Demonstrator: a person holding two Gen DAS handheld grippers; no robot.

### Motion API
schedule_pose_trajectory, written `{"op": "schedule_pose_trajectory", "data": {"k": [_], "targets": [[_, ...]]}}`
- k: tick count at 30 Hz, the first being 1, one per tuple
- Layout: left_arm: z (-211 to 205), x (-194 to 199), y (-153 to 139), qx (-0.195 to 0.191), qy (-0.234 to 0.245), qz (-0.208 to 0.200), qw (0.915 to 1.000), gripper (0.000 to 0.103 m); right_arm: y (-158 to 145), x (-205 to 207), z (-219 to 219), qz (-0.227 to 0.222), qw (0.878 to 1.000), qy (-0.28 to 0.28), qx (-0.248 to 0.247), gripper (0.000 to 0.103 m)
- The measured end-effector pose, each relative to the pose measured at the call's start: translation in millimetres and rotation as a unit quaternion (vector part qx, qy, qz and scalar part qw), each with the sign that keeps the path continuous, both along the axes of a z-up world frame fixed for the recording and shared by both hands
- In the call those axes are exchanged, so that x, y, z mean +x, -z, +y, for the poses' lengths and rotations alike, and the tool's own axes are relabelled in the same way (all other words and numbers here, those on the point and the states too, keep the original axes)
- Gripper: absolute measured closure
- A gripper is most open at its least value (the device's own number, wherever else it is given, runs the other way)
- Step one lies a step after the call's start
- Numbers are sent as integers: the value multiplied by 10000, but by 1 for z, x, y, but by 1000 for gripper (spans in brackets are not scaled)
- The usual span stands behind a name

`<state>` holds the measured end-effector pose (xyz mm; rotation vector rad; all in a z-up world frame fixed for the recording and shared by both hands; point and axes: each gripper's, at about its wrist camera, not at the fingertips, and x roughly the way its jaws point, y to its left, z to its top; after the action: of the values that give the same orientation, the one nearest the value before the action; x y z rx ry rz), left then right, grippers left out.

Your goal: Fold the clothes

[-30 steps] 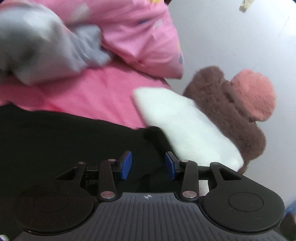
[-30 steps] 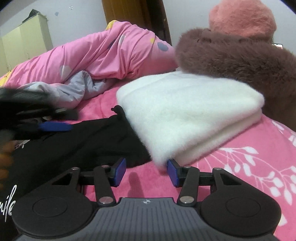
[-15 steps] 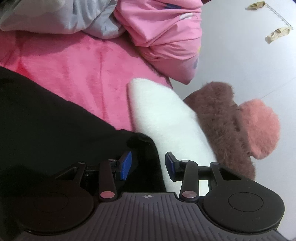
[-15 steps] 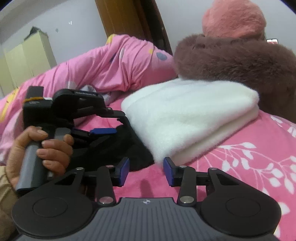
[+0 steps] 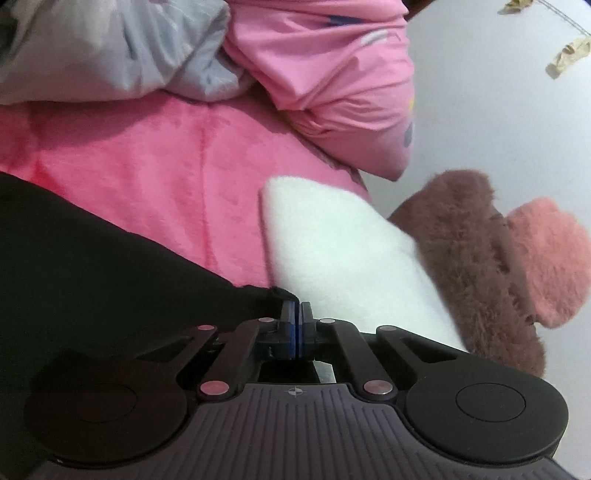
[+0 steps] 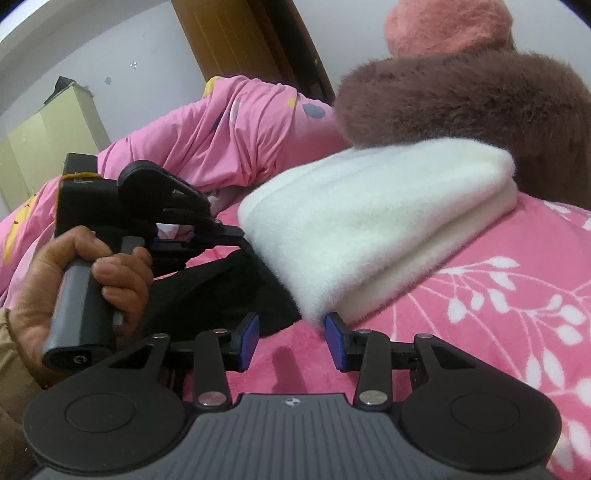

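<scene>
A black garment (image 5: 92, 266) lies spread on the pink bed. Its far corner (image 5: 282, 295) is pinched by my left gripper (image 5: 296, 314), which is shut on it beside the folded white fleece (image 5: 332, 240). In the right wrist view the same black garment (image 6: 221, 288) shows as a dark fold against the white fleece (image 6: 369, 229). There a hand (image 6: 74, 273) holds the left gripper (image 6: 242, 234) over the garment's corner. My right gripper (image 6: 291, 334) stands open just above the pink blanket, with nothing between its blue pads, close to the garment's near edge.
A brown furry item (image 6: 480, 96) and a salmon fluffy one (image 6: 443, 26) lie behind the white fleece. A rumpled pink quilt (image 5: 332, 74) and grey cloth (image 5: 110, 51) sit at the far side. The flower-printed pink blanket (image 6: 498, 314) stretches to the right. A wall and wooden door (image 6: 229, 40) stand beyond.
My left gripper has come down to the black garment's corner and gone from open to shut on it. The right gripper has stayed open and shifted slightly closer to the garment.
</scene>
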<state>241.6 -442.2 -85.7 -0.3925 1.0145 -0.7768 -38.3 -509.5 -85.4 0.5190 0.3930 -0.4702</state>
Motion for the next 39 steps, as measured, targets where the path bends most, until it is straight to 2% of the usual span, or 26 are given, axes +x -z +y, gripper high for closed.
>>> {"op": "schedule_pose_trajectory", "data": {"k": [7, 10, 12, 15, 20, 23, 27, 28, 31, 36, 37, 39], "targets": [[44, 2, -29, -30, -46, -70, 10000, 103, -3, -5, -6, -190, 9993, -167, 282, 60], [70, 5, -42, -8, -43, -172, 9998, 103, -14, -1, 0, -186, 9969, -709, 297, 60], [86, 10, -44, -23, -55, -214, 9998, 103, -25, 6, 12, -56, 9952, -978, -17, 60], [104, 20, -39, -66, -80, -152, 9998, 103, -38, 23, 30, 335, 9892, -1133, -864, 55], [123, 34, -18, -94, -96, 154, 9998, 103, -39, 62, 27, 623, 9780, -1677, -1070, 54], [134, 39, -6, -117, -105, 274, 9995, 103, -36, 84, 16, 662, 9743, -2029, -722, 52], [151, 44, 8, -135, -207, 360, 9990, 103, -26, 104, -20, 613, 9766, -2003, 494, 52], [154, 45, 11, -131, -235, 376, 9989, 103, -24, 107, -25, 600, 9760, -1977, 682, 55], [163, 46, 20, -123, -291, 438, 9985, 103, -23, 109, -22, 564, 9751, -2013, 741, 78], [173, 47, 26, -170, -365, 519, 9978, 103, -20, 113, -17, 505, 9734, -2073, 840, 87], [174, 47, 25, -175, -385, 511, 9978, 103, -22, 113, -14, 484, 9739, -2077, 776, 96], [178, 45, 21, -159, -445, 461, 9978, 103, -31, 108, -4, 383, 9770, -2052, 438, 98]]}}
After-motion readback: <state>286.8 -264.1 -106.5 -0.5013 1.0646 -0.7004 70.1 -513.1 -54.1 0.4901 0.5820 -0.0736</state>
